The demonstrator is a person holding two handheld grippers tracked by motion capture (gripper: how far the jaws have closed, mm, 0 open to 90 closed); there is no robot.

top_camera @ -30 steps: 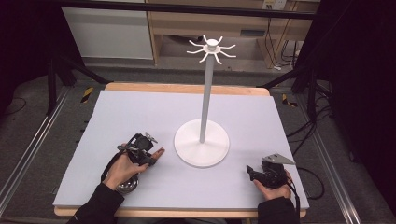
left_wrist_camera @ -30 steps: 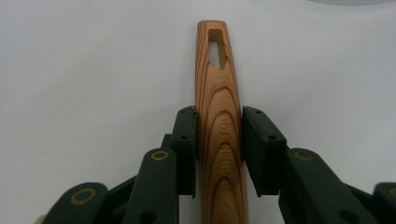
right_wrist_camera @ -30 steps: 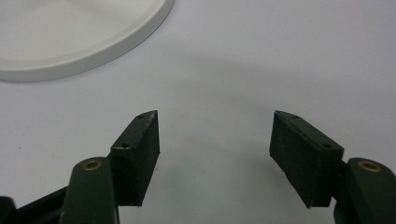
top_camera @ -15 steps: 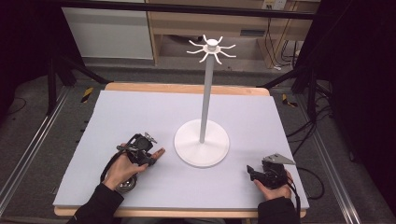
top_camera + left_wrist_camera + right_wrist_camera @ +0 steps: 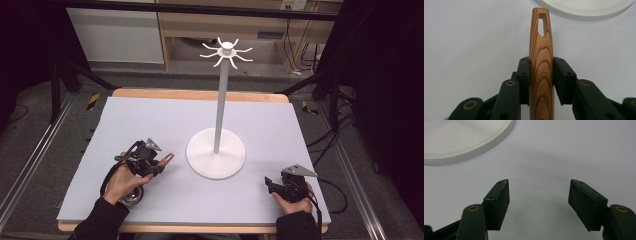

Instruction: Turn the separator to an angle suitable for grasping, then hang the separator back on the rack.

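Wood-grained and slim, a wooden handle (image 5: 541, 70) with a slot near its tip is clenched between the jaws of the left claw (image 5: 541, 80), its end pointing toward the round base of the white stand (image 5: 216, 159) (a tall pole topped with radiating hooks) on the pale bench (image 5: 150, 115). The right claw (image 5: 539, 202) rests released near the bench's front edge, jaws spread wide over bare surface, well apart from the left claw.
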